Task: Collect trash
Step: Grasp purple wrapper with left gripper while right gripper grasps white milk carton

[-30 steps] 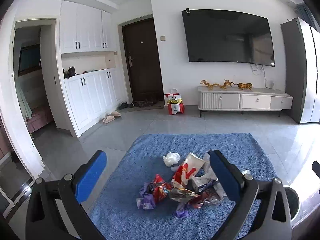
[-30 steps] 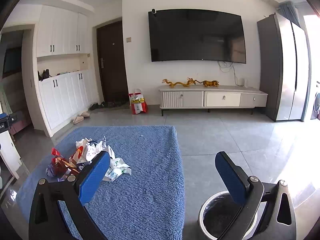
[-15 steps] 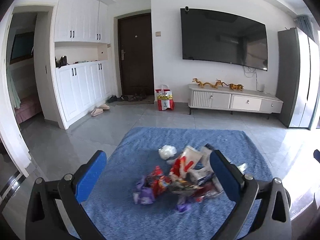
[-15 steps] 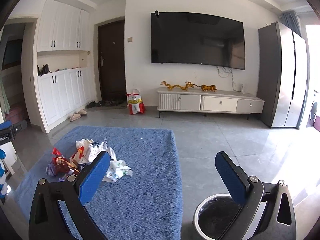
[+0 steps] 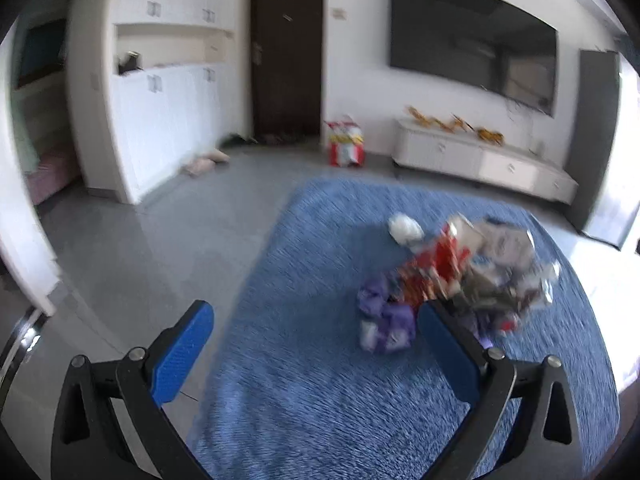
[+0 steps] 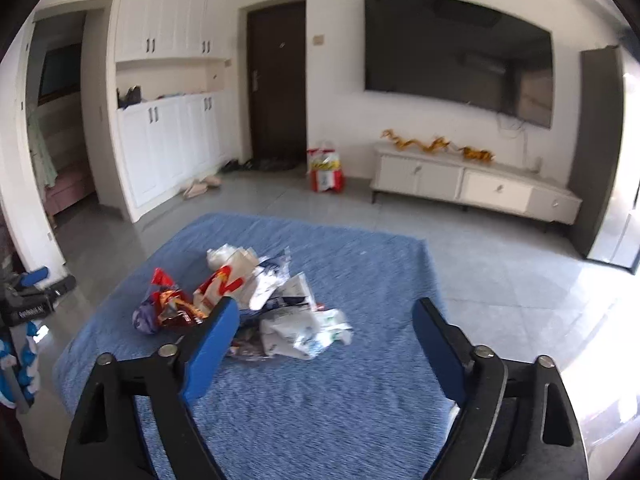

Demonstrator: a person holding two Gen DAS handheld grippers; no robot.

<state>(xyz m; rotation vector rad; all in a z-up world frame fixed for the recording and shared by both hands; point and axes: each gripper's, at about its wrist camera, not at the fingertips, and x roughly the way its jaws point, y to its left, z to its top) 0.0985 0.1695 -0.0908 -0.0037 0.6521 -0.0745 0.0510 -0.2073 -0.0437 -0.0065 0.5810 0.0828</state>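
Note:
A pile of crumpled wrappers, red, purple, white and silver, lies on a blue rug (image 5: 312,400). The pile (image 5: 452,280) sits ahead and right of my open, empty left gripper (image 5: 316,328), whose right finger is just short of a purple wrapper (image 5: 384,320). In the right wrist view the pile (image 6: 248,296) lies just beyond my open, empty right gripper (image 6: 324,320), with a white wrapper (image 6: 304,332) between the fingers' line. The left wrist view is blurred.
The rug (image 6: 320,400) lies on grey floor tiles. A red and white bag (image 6: 325,171) stands by the dark door. A low white TV cabinet (image 6: 472,184) runs along the far wall. The other gripper (image 6: 28,300) shows at the left edge.
Both grippers have swung left and lower toward the pile. The white bin has left the right wrist view. The left view has gone blurred with motion. Both stay open.

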